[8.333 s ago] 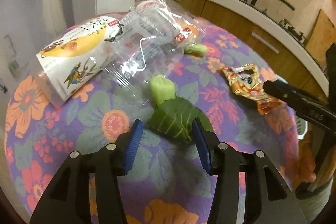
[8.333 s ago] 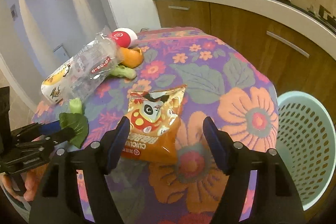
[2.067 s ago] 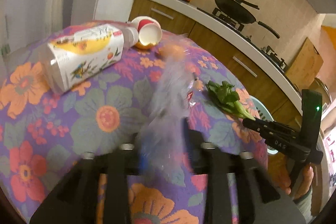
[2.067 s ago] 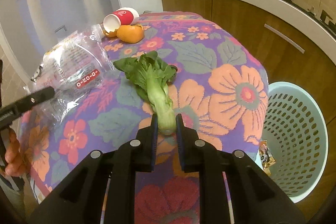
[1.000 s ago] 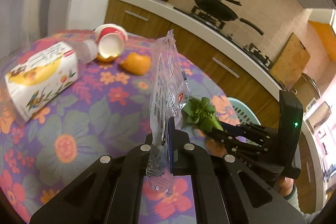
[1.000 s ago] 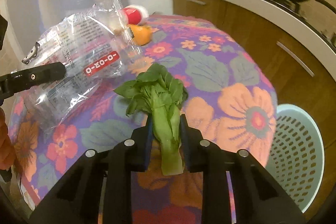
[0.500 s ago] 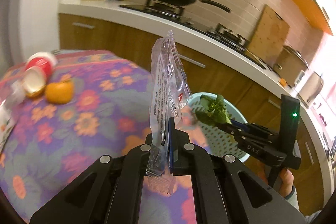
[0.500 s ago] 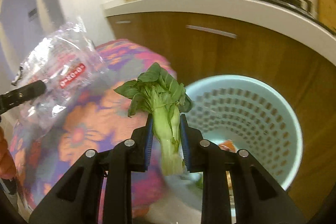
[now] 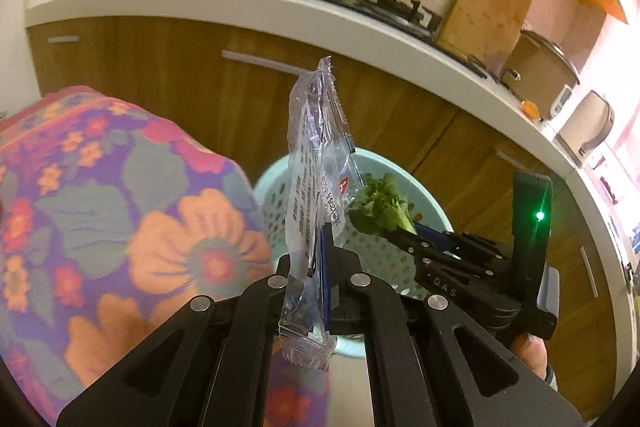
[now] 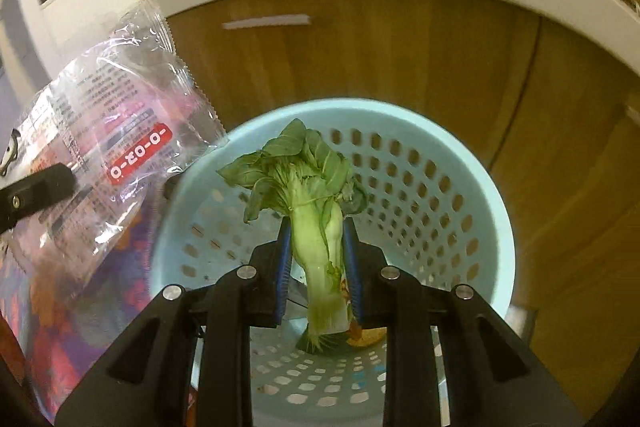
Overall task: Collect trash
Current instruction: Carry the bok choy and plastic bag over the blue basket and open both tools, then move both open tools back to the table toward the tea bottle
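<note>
Drop-off step. Right tongs [image 10: 316,259] clamp bok choy [image 10: 308,195] over basket [image 10: 460,187]; left tongs [image 9: 322,267] pinch clear wrapper [image 9: 316,171]. Next: release both.

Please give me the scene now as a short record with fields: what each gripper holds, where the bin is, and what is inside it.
left gripper: shut on clear plastic wrapper
right gripper: shut on bok choy, held over the bin
bin: light blue perforated basket, on the floor beside the floral table
bin contents: something orange at the bottom, mostly hidden
</note>
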The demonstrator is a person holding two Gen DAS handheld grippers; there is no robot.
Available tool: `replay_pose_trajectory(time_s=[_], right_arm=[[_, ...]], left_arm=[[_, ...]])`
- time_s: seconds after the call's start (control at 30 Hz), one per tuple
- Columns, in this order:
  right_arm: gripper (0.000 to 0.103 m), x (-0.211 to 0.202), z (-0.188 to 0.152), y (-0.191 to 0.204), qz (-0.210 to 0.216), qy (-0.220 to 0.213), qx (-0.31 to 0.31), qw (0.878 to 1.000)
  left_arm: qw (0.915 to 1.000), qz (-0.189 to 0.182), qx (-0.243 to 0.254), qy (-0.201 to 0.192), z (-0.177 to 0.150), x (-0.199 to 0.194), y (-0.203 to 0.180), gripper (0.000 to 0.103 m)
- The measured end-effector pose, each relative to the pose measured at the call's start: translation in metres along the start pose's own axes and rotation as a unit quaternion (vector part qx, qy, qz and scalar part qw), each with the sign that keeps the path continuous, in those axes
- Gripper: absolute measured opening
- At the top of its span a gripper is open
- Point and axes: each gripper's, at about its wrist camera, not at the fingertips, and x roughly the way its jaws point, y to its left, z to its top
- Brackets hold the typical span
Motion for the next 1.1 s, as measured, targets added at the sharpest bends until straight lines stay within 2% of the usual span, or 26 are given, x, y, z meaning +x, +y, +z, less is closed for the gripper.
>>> replay_pose_trajectory(time_s=[0.13, 0.27, 0.37, 0.4, 0.5, 0.6, 0.67, 0.7, 0.73, 0.83, 1.1], right_arm=[[0.023, 0.015, 0.000, -0.018, -0.001, 0.020, 0.044, 0.999], [0.024, 0.014, -0.004, -0.030, 0.002, 0.021, 0.069, 0.997], [0.028, 0.012, -0.005, -0.040, 0.019, 0.025, 0.084, 0.996], [0.031, 0.010, -0.006, -0.042, 0.023, 0.024, 0.088, 0.996], [0.052, -0.005, -0.009, -0.049, 0.025, 0.013, 0.101, 0.995], [0.053, -0.022, -0.011, -0.058, 0.029, -0.006, 0.116, 0.993], [0.053, -0.028, -0.010, -0.063, 0.022, -0.014, 0.121, 0.992], [0.053, -0.032, -0.011, -0.063, 0.022, -0.018, 0.121, 0.992], [0.053, -0.036, -0.011, -0.063, 0.023, -0.019, 0.120, 0.992], [0.053, -0.046, -0.012, -0.056, 0.021, -0.023, 0.108, 0.994], [0.053, -0.062, -0.003, -0.016, 0.036, -0.042, 0.066, 0.996]], left_arm=[[0.9998, 0.000, 0.005, 0.021, 0.006, 0.022, -0.009, 0.001], [0.9994, -0.005, 0.012, 0.031, 0.005, 0.032, -0.016, 0.001], [0.9992, -0.003, 0.014, 0.038, 0.004, 0.038, -0.018, 0.001], [0.9991, -0.002, 0.014, 0.040, 0.004, 0.040, -0.018, 0.001], [0.9991, -0.002, 0.011, 0.042, 0.005, 0.042, -0.019, 0.001], [0.9990, -0.011, 0.008, 0.042, 0.005, 0.045, -0.023, 0.002], [0.9990, -0.014, 0.014, 0.040, 0.004, 0.047, -0.028, 0.017], [0.9991, -0.007, 0.019, 0.036, 0.003, 0.046, -0.030, 0.036], [0.9992, 0.000, 0.024, 0.031, 0.002, 0.045, -0.032, 0.046], [0.9990, 0.010, 0.037, 0.022, -0.001, 0.037, -0.033, 0.046], [0.9998, 0.011, 0.016, -0.002, -0.010, -0.001, -0.011, 0.047]])
